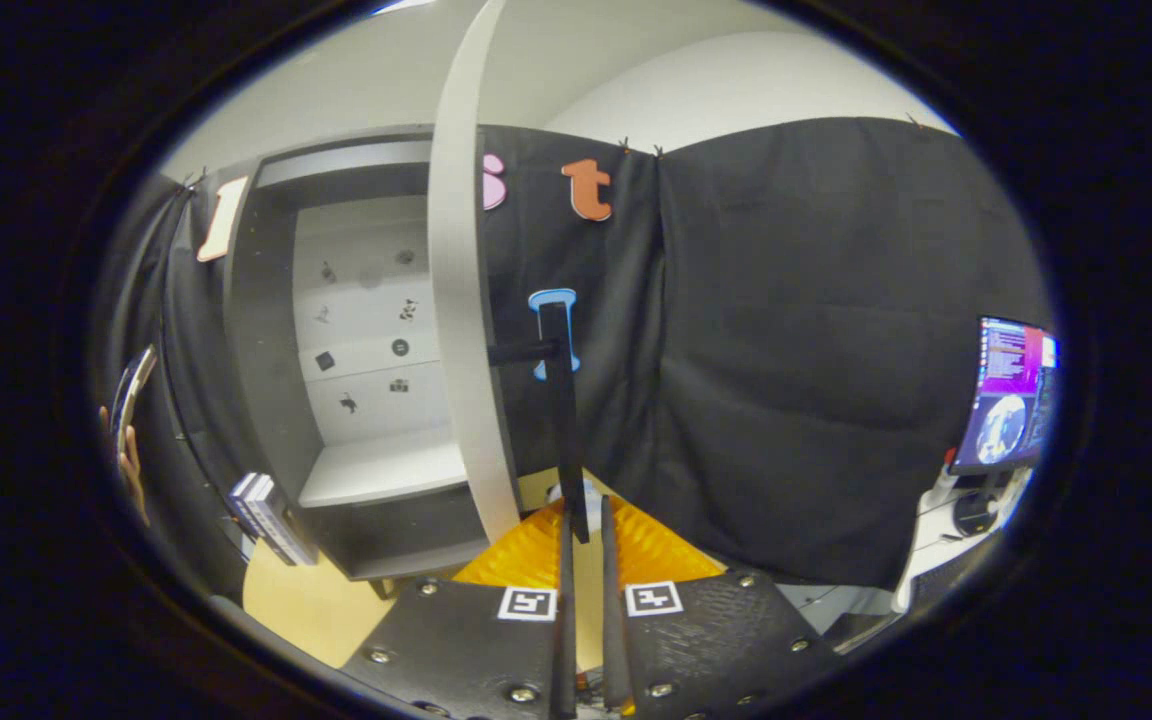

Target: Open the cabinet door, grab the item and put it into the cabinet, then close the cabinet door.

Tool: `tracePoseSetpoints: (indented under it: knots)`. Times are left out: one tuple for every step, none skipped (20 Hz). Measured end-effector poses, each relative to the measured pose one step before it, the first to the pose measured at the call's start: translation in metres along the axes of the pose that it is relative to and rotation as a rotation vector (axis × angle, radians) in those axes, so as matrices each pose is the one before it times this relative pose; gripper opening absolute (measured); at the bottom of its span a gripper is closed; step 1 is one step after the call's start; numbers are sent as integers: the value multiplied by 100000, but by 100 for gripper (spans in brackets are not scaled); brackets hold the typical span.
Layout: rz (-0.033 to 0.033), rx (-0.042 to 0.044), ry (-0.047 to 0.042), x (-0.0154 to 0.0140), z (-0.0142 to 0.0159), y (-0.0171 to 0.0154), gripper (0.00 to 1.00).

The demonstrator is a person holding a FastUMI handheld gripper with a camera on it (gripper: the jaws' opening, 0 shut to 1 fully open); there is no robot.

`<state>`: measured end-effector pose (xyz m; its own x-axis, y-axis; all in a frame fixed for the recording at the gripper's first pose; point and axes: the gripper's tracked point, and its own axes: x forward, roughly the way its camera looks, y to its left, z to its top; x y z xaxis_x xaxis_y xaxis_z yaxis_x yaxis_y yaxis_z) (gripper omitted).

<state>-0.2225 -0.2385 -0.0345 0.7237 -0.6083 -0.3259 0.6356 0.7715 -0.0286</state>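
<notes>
Fingers [584,540] are being held nearly closed around the lower end of the dark door handle [561,420], with only a narrow gap left between them; whether both are actually pressing on the bar cannot be told. Starting at nine o'clock, a person's hand [131,470] is being seen beside the booth cloth. Toward ten o'clock the cabinet [266,330] is standing open, its pale back panel marked with small dark stickers, and its shelf [386,468] is being shown bare, so nothing is judged to have been placed inside yet. At about eight o'clock, at the cabinet's foot, a small stack of what look like books [266,515] is resting on the wooden table [306,605]; this is probably the item to be stored, lying well apart from the fingers and to their left. At twelve o'clock the door [461,300] is being viewed edge-on, swung out, with the handle's long axis running vertically straight up from the fingers. At three o'clock a monitor [1011,395] is glowing on a desk. The door-opening step is judged nearly done; the handle would be released next and the gripper swung toward eight o'clock for the stack.
</notes>
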Motion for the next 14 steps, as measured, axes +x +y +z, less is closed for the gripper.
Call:
tracePoseSetpoints:
  knots:
    - [-1645, 841, -561, 167, 57, -501, 11]
    - [-1515, 489, -536, 201, 26, -631, 11]
    - [-1866, 230, -352, 189, 8, -684, 11]
    - [-2025, -90, -198, 7, 118, -687, 11]
    - [-2026, -288, -597, 109, -3, -476, 11]
    - [-1796, -170, -706, -215, 96, -516, 11]
    - [661, 346, -678, -64, 70, 220, 11]
    - [801, 1015, -285, -415, 43, 361, 12]
    - [674, 419, -220, -116, -40, 634, 13]
    - [1319, -209, -175, -253, -62, 660, 13]
    - [980, -593, -214, -131, -307, 678, 13]
    - [1651, -560, -91, -140, -259, 828, 13]
    - [1765, -215, 123, -35, -352, 1005, 13]
    - [2141, -63, 911, 123, -494, 1063, 12]
